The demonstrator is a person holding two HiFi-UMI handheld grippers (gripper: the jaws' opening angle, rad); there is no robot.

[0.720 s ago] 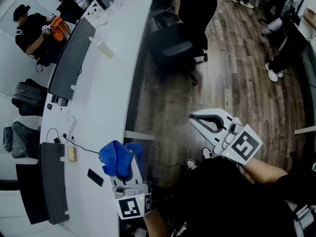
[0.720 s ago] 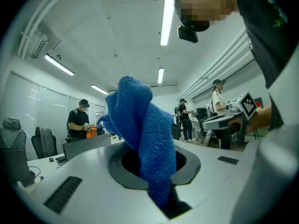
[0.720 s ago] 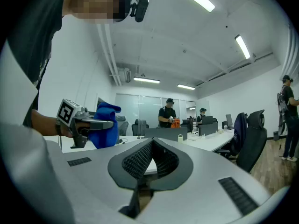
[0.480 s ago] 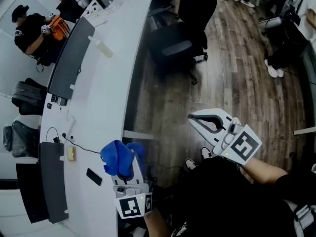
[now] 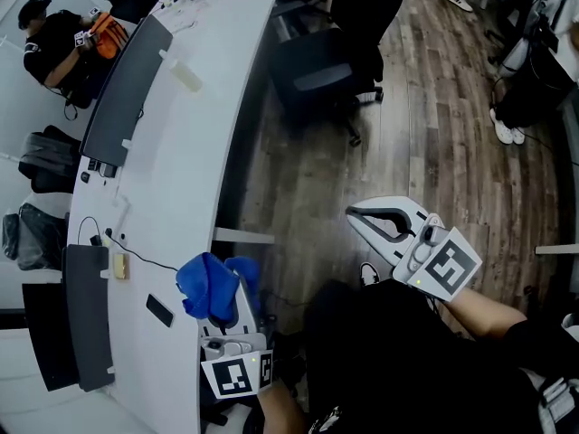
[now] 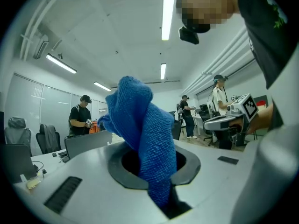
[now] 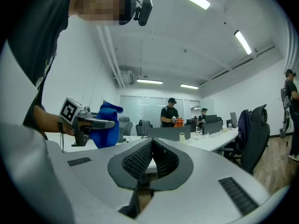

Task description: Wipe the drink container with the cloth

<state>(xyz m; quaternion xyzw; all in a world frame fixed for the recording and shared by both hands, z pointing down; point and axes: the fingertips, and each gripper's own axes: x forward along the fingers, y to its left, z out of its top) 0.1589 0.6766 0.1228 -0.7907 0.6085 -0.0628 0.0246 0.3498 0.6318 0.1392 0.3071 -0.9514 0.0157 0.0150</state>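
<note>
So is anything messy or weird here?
Nothing is spilled or broken. The left gripper pinches a bunched blue cloth, but the right gripper is shut on nothing, and the only pale bottle in sight stands far down the white desk.

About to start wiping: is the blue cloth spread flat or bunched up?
Bunched up: the cloth is a crumpled wad, pinched between the jaws of the left gripper.

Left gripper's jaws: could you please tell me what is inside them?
A blue cloth is pinched in the left gripper, bunching beyond it. The cloth covers the jaw tips; nothing else shows.
</note>
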